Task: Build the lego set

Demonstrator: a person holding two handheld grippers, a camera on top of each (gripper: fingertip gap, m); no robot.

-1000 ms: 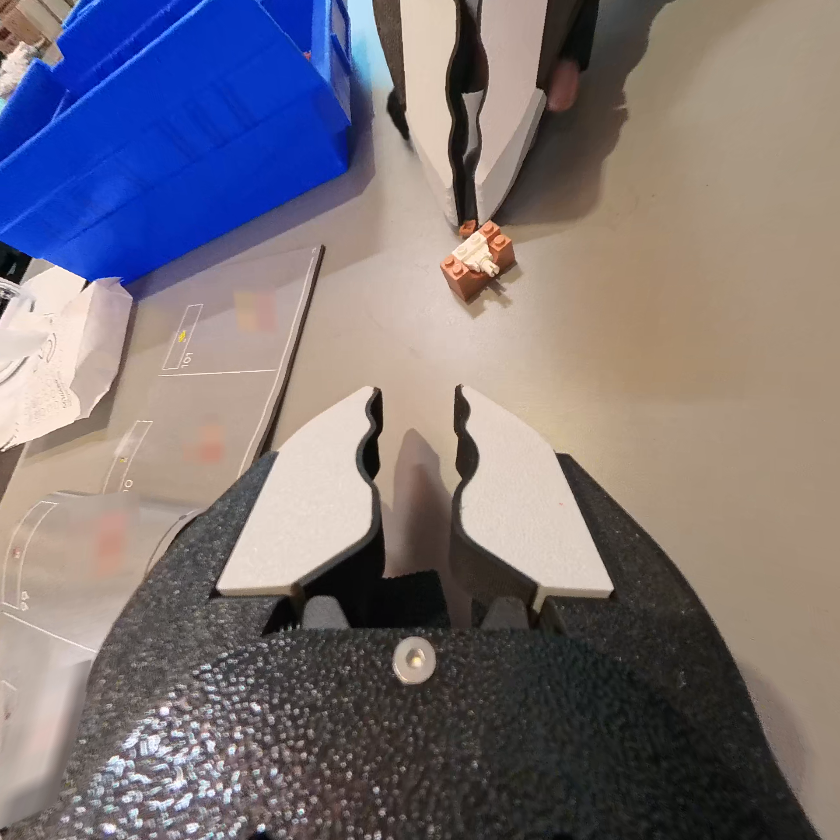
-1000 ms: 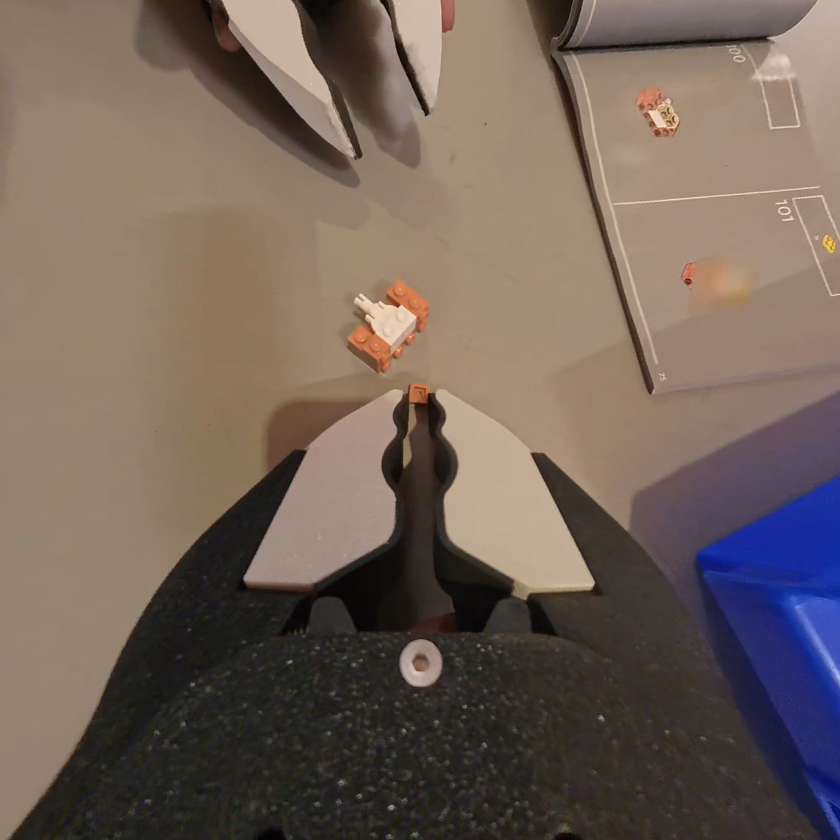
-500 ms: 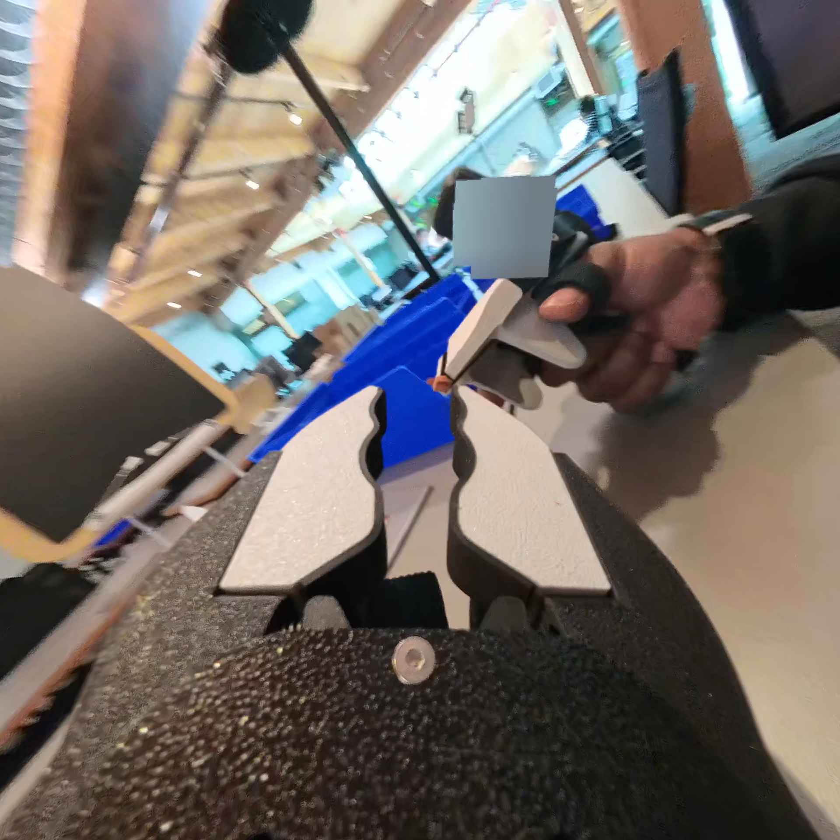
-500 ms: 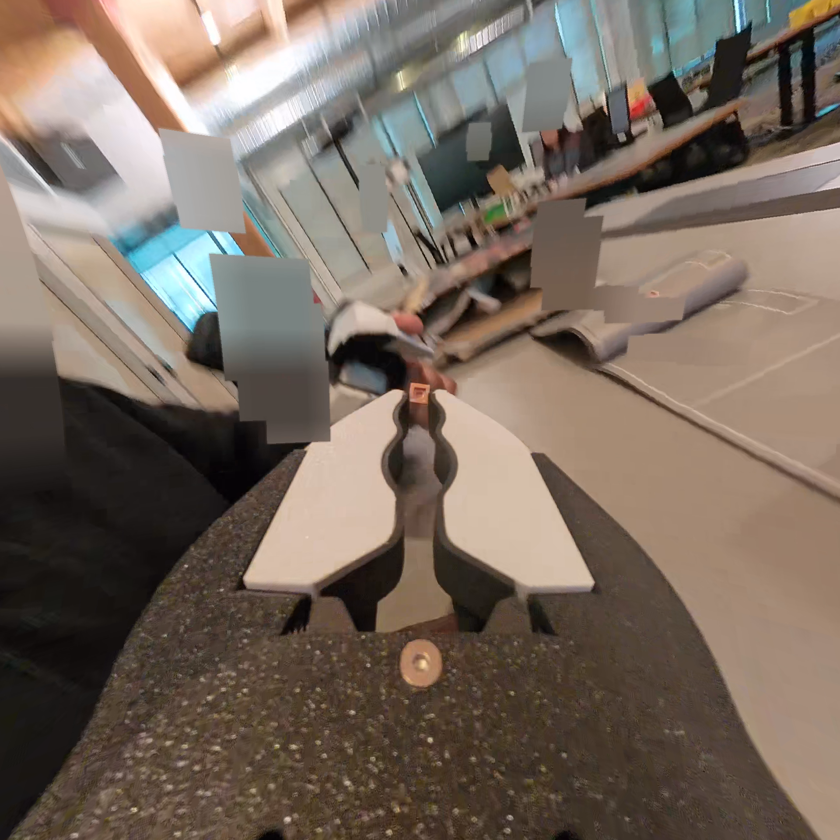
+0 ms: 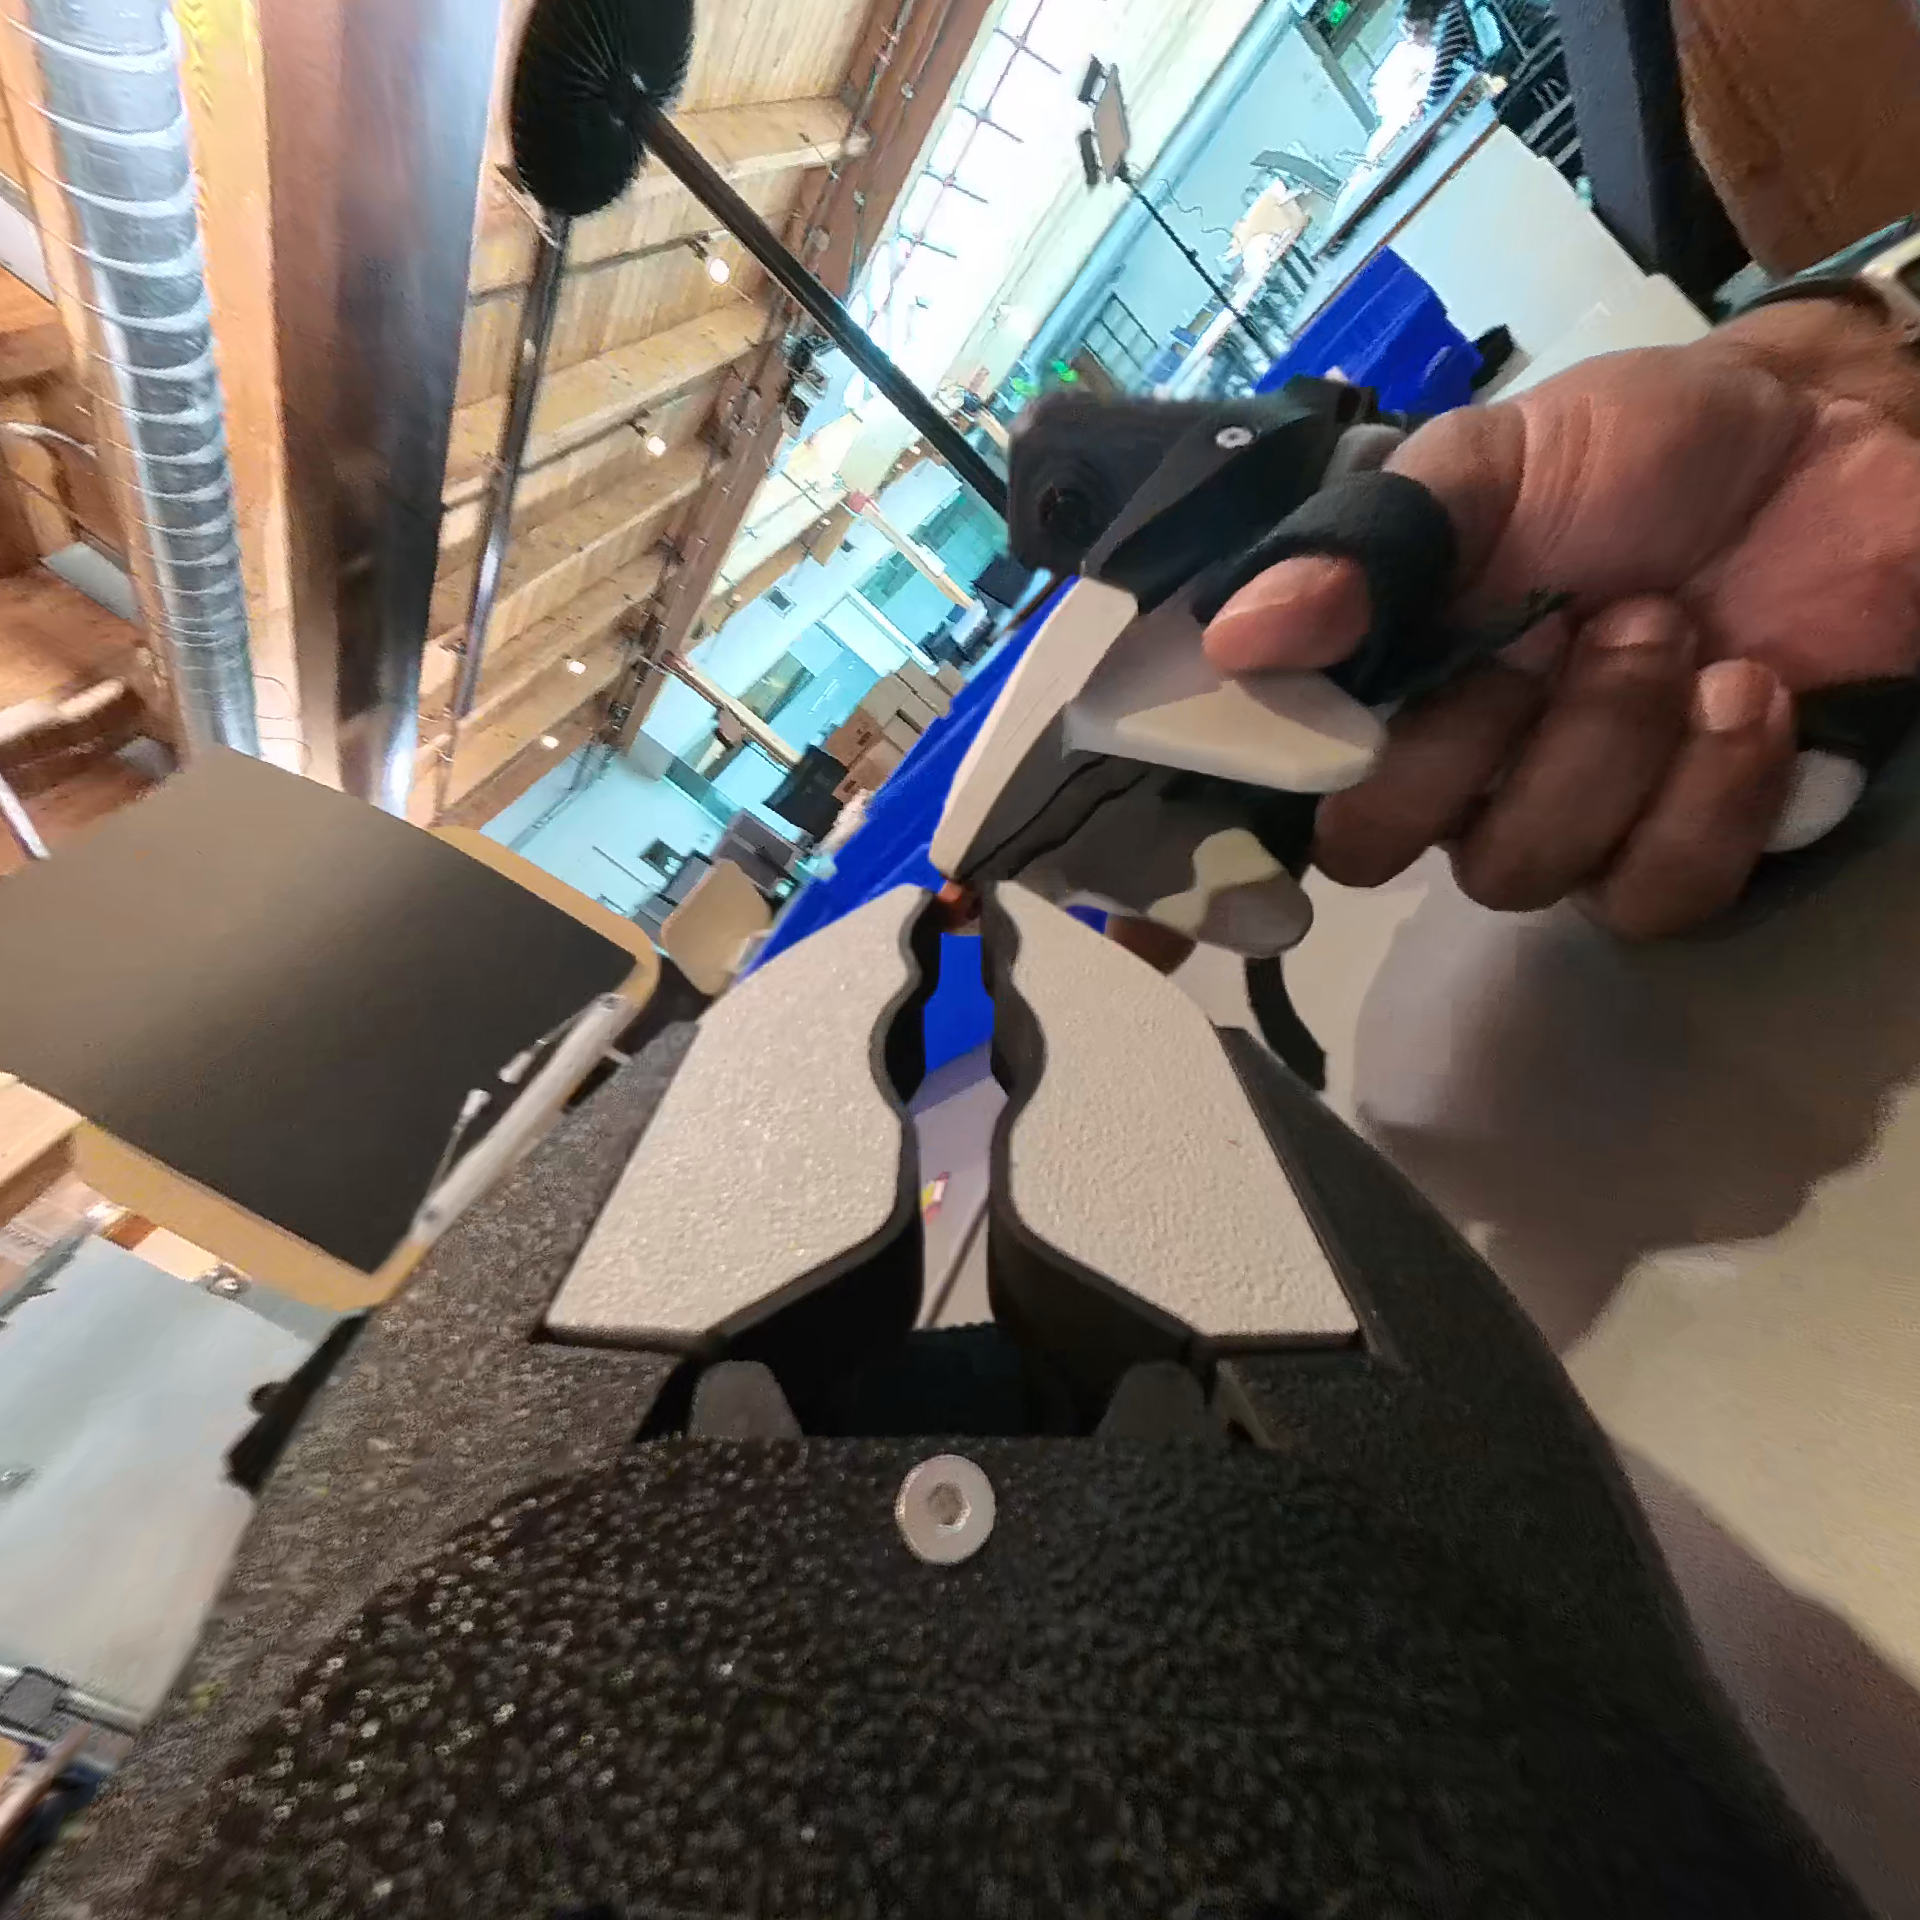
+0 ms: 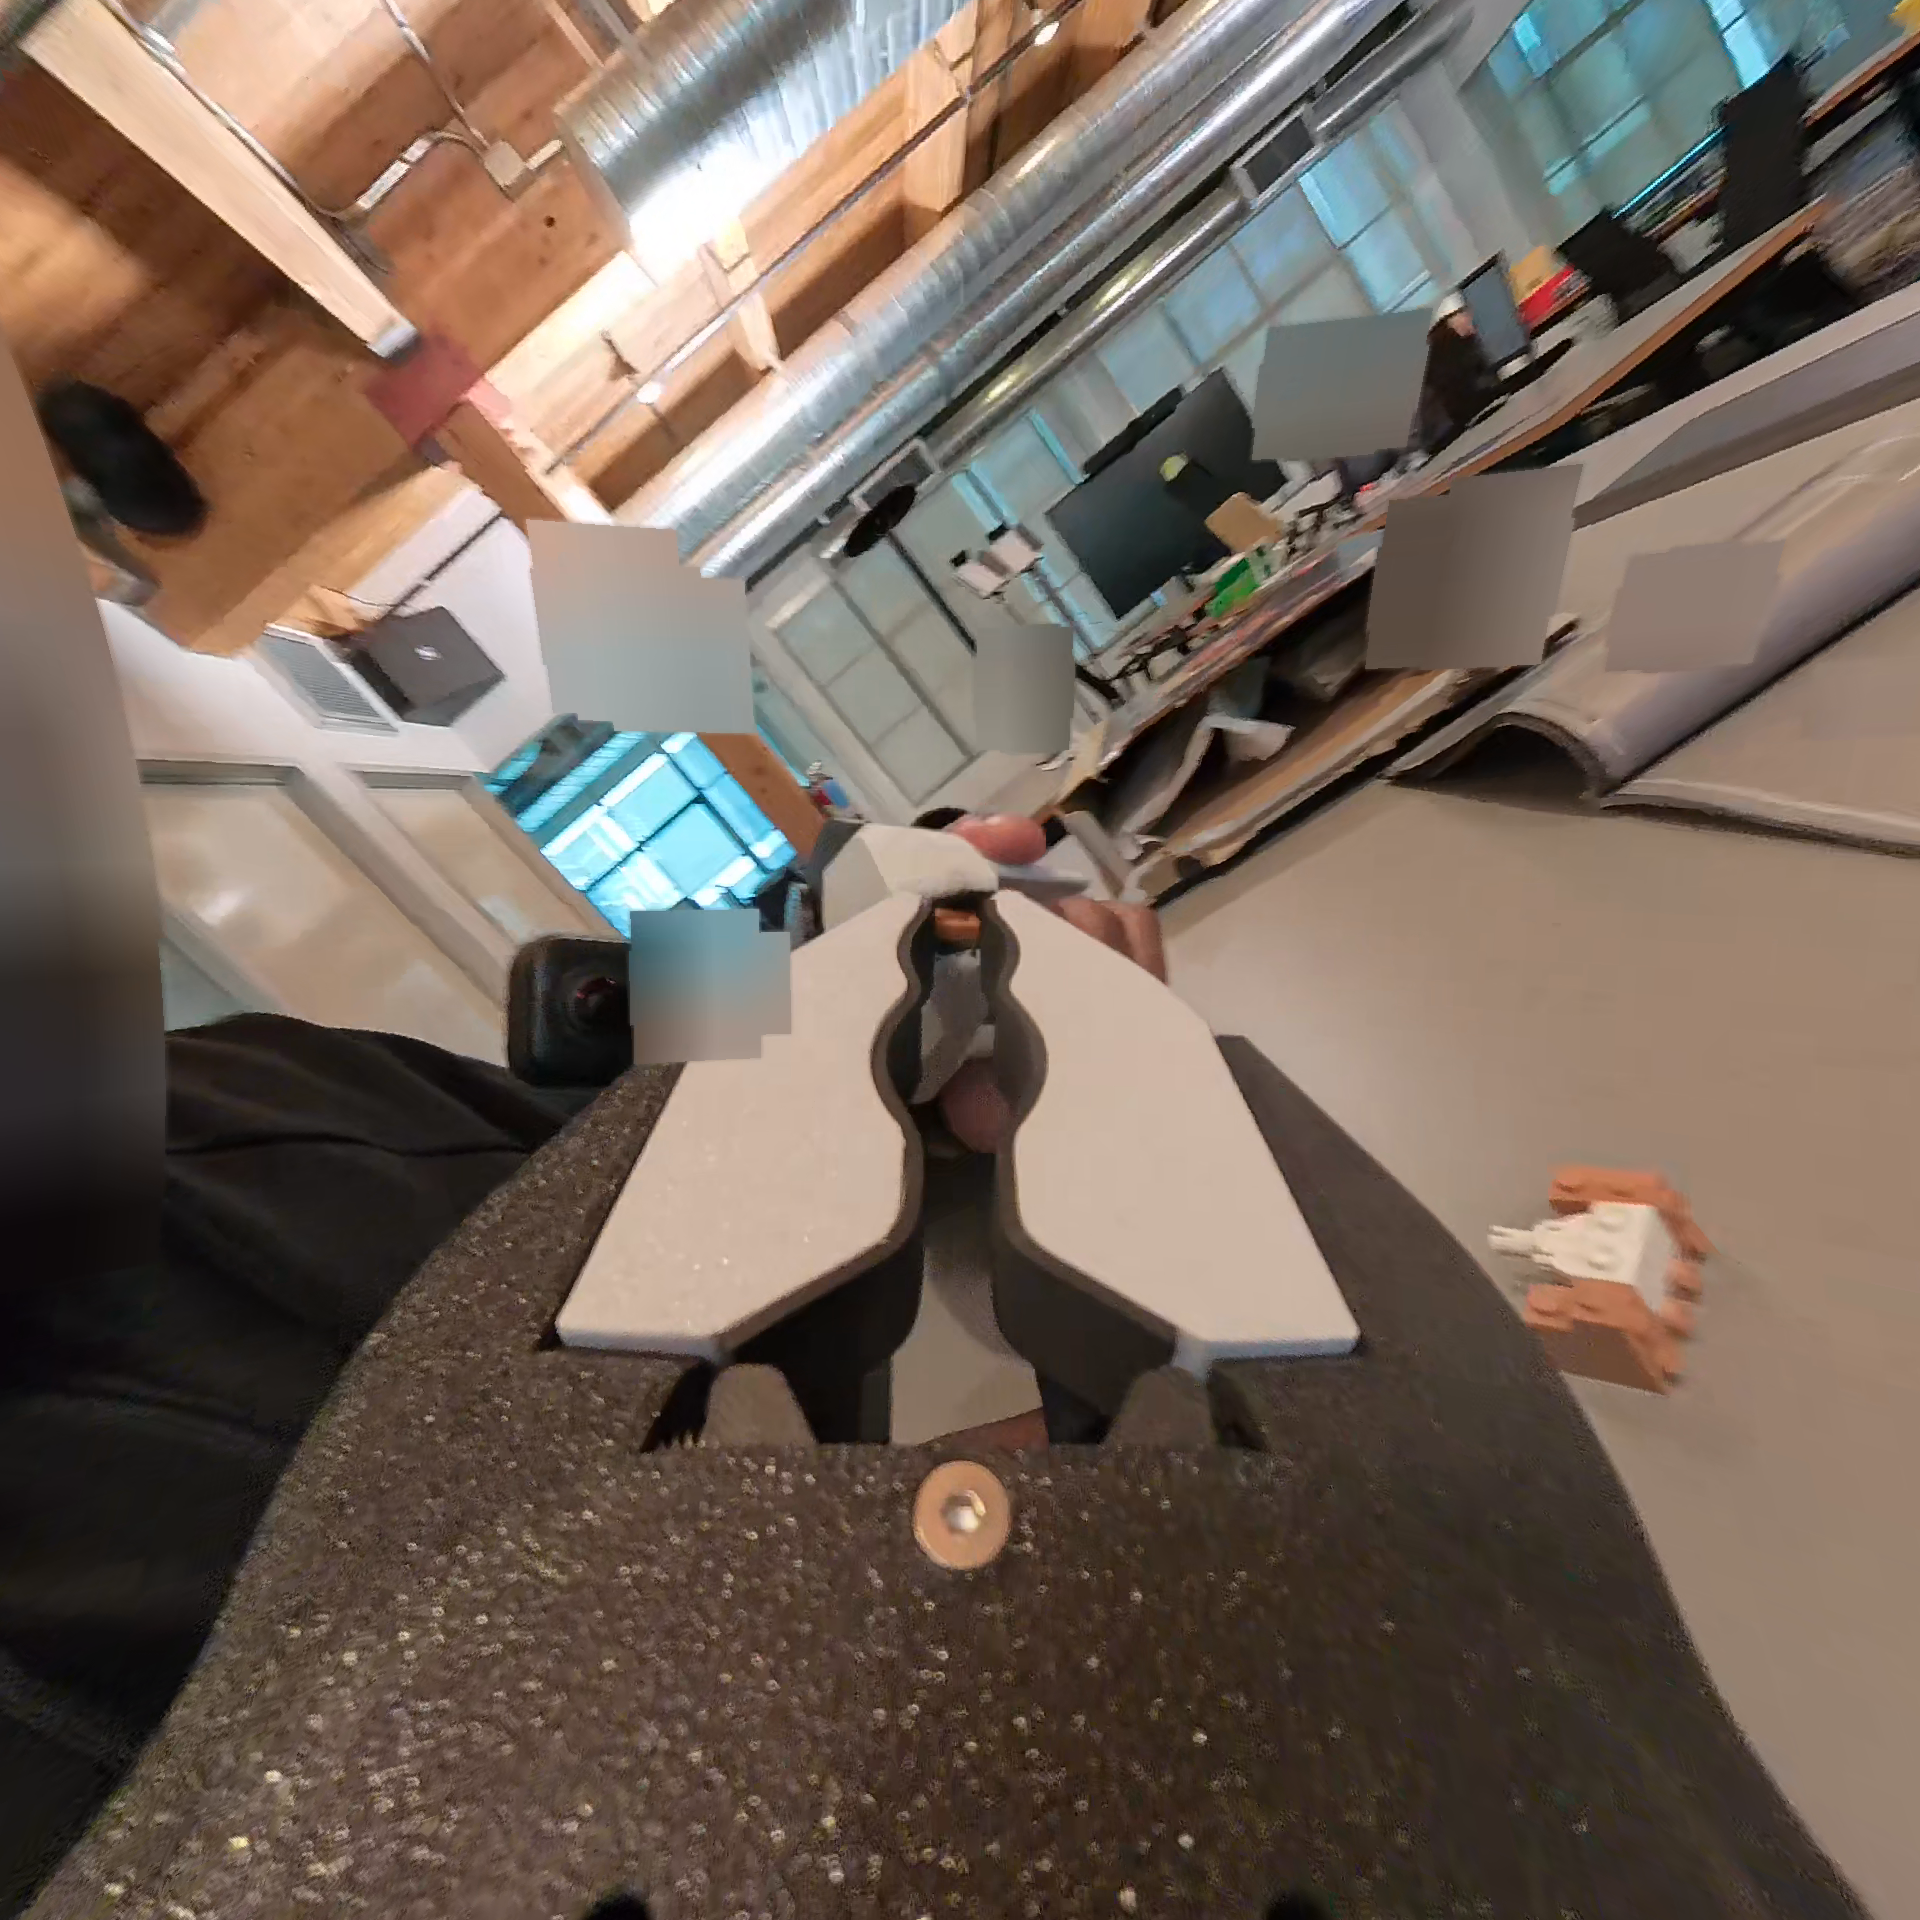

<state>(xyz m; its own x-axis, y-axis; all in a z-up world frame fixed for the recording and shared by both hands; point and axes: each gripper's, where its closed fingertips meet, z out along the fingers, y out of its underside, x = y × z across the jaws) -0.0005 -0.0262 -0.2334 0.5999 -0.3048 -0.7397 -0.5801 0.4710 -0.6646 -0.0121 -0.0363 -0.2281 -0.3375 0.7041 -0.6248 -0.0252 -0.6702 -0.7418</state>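
Over a grey bench (image 6: 1558,1039) in a timber-ceilinged workshop, both the left gripper (image 5: 958,906) and right gripper (image 6: 957,923) clamp one small orange brick (image 6: 957,923).

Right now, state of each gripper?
Left gripper: nearly closed on the same small brown brick.
Right gripper: closed on that brick at its fingertips.

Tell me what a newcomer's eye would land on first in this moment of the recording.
The two grippers meeting tip to tip in mid-air: the right gripper pinches a small brown brick at its fingertips, and the left gripper has its jaws at that same brick. Next, the hand gripping the right tool at upper right in the left wrist view, and the brown-and-white brick assembly lying on the grey table.
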